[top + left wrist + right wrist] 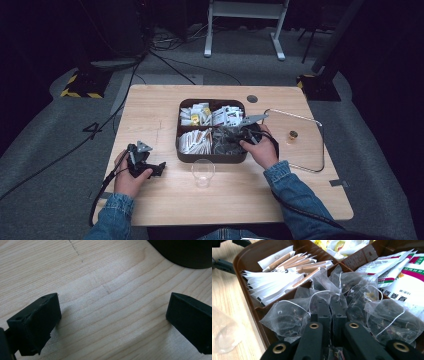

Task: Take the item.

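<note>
A brown divided box (210, 157) sits mid-table. Its near right compartment holds mesh tea bags (225, 142) with white strings (284, 315). My right gripper (246, 135) is down in that compartment, and its jaws (331, 308) are pressed together with their tips buried in a tea bag's mesh. A clear plastic cup (203, 171) stands upright just in front of the box and appears as a blur (222, 332) at the left edge. My left gripper (150, 167) rests low over bare table left of the box, jaws wide apart with nothing between them (112, 315).
Other compartments hold white and brown stick sachets (277, 277) and printed packets (402, 277). A clear lid with a gold knob (292, 135) lies right of the box. A dark corner of the box (190, 252) lies ahead of the left gripper.
</note>
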Demonstrator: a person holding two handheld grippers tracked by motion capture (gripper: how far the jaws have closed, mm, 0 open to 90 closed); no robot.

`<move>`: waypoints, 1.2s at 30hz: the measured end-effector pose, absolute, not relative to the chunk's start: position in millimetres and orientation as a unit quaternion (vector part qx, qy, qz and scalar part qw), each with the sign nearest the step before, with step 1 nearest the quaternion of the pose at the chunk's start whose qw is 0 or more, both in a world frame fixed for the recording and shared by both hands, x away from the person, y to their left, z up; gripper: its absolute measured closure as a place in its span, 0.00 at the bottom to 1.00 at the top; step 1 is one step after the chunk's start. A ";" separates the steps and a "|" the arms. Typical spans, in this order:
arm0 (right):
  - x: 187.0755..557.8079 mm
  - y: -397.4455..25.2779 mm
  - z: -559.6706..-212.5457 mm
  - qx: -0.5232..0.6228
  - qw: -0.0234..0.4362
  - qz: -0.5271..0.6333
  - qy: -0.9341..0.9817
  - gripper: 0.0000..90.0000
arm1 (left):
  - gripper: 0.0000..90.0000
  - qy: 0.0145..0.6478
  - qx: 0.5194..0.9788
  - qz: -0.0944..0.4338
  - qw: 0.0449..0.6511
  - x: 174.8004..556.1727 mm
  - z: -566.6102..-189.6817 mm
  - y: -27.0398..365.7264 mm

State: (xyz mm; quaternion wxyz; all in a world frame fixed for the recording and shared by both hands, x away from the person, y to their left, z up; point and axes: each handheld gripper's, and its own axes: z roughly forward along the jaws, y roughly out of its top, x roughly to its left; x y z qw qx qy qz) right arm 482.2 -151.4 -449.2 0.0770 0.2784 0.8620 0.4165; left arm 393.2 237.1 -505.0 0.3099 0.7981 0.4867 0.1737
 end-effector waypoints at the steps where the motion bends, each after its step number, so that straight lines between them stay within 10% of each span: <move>1: 482.0 -151.8 -448.7 0.279 0.077 0.418 0.861 0.99 | 0.00 0.487 0.798 0.173 0.310 393.2 -505.1 237.0; 36: 455.1 -166.7 -394.6 0.256 0.115 0.527 0.802 0.99 | 0.00 0.489 0.797 0.170 0.310 394.8 -504.9 235.9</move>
